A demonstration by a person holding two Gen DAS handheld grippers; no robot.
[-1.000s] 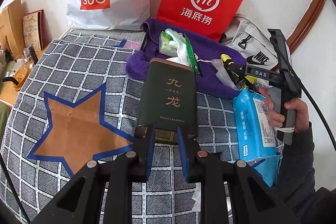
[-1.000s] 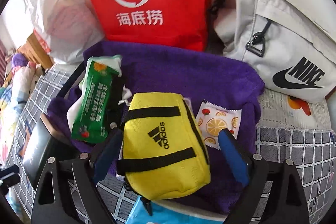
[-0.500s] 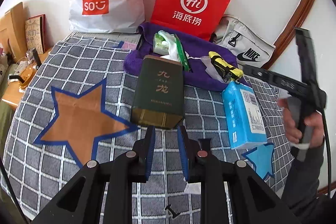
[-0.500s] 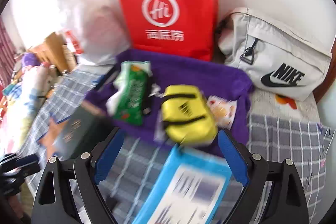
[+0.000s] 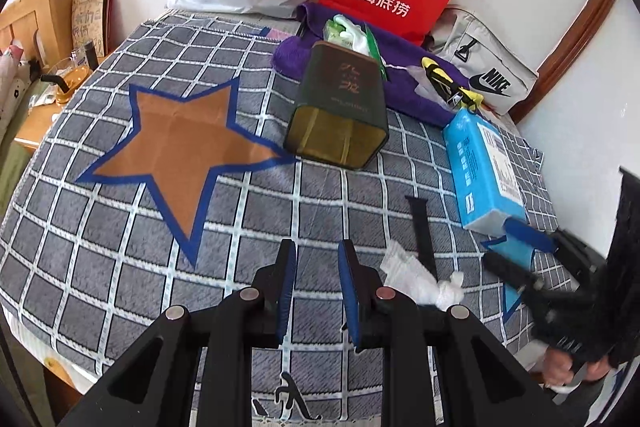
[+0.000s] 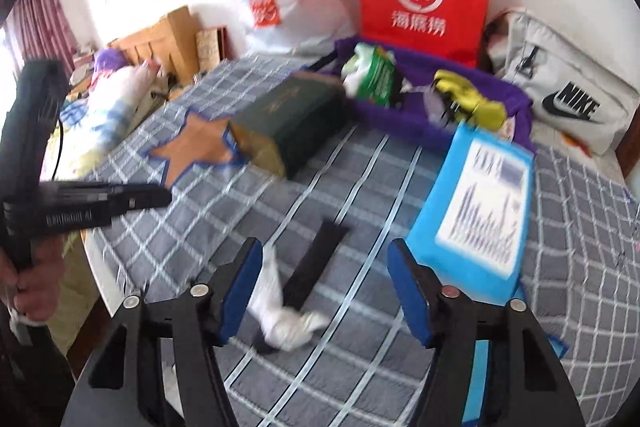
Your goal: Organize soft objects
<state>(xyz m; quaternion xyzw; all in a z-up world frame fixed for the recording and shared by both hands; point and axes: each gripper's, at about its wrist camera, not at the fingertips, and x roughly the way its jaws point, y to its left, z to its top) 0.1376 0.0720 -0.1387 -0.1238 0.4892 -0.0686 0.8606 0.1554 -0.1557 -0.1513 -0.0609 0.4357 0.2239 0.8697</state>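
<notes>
Item: white cloth (image 6: 286, 321), crumpled on blanket (image 5: 120, 267) beside black strap (image 6: 316, 267), between our right gripper (image 6: 324, 291) jaws, just narrowing, untouched. Left gripper (image 5: 316, 287) near-shut, empty. Risk: we pinch strap too.

Two hand-held grippers, both pointing steeply down

The left gripper (image 5: 316, 283) is at the bottom of its own view, its two blue pads (image 5: 286, 291) parallel with only a narrow gap between them, and nothing is in the gap; this is about as closed as it gets. In the right wrist view a hand (image 6: 34, 287) holds its black handle at the left edge. The right gripper (image 6: 326, 287) has its jaws well apart; they have just been closing and the pads (image 6: 412, 291) press on nothing. In the left wrist view it shows blurred at the right edge, with the hand (image 5: 568, 367) under it.
</notes>
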